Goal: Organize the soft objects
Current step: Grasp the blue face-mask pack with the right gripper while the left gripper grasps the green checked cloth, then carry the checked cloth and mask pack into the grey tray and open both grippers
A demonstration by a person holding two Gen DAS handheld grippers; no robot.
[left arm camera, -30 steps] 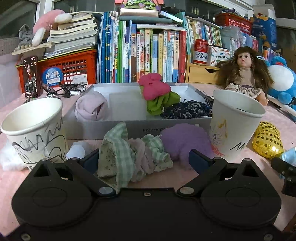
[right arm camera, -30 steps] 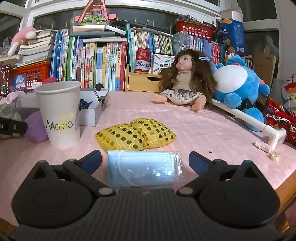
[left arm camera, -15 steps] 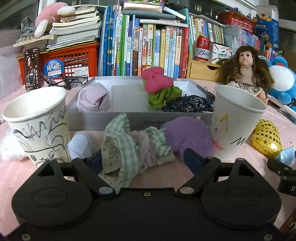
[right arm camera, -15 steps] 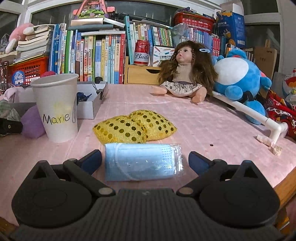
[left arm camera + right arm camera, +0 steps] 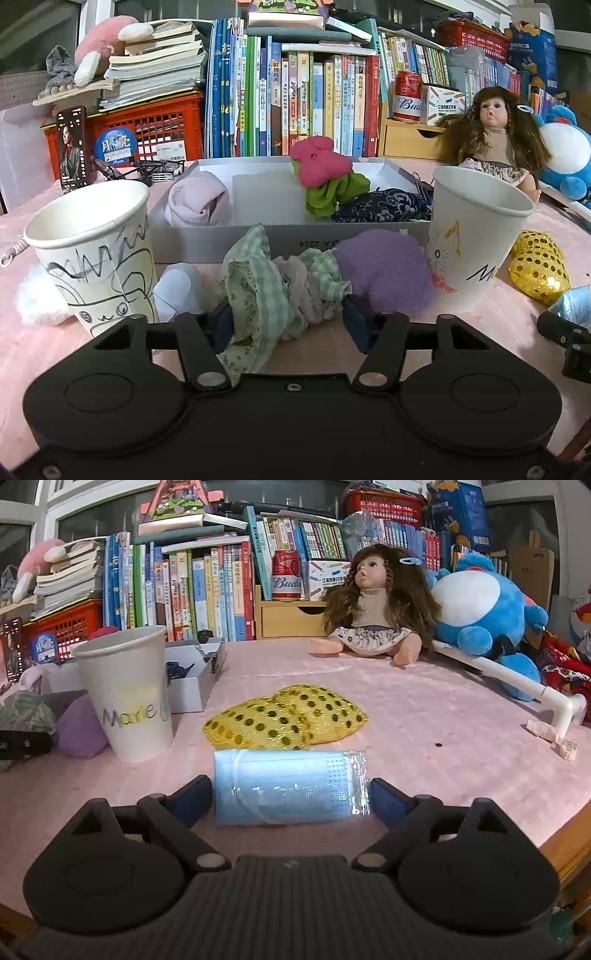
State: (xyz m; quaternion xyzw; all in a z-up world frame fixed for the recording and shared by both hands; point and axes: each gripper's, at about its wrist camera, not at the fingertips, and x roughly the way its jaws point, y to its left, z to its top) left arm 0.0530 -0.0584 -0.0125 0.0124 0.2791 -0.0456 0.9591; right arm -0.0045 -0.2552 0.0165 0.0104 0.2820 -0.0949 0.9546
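In the left wrist view, my left gripper point(image 5: 288, 321) has its jaws partly closed around a green checked cloth bundle point(image 5: 273, 291) on the pink table, fingers at both sides of it. A purple fluffy ball point(image 5: 388, 269) lies just right of it. Behind stands a grey box point(image 5: 221, 240) holding a lilac sock roll point(image 5: 197, 201), a pink and green scrunchie point(image 5: 325, 177) and a dark patterned cloth point(image 5: 384, 210). In the right wrist view, my right gripper point(image 5: 290, 799) is open around a packed blue face mask point(image 5: 288, 786). A gold sequin pouch point(image 5: 284, 718) lies beyond it.
Two paper cups point(image 5: 96, 247) point(image 5: 476, 232) flank the cloth bundle. A white fluff point(image 5: 37, 299) lies at left. A doll point(image 5: 373, 605), a blue plush point(image 5: 484, 605), books point(image 5: 295, 99) and a red crate point(image 5: 147, 129) line the back. The table edge point(image 5: 569, 845) is near right.
My left gripper has narrowed its jaws around the green checked cloth. My right gripper has closed in slightly on the blue mask pack and stays open.
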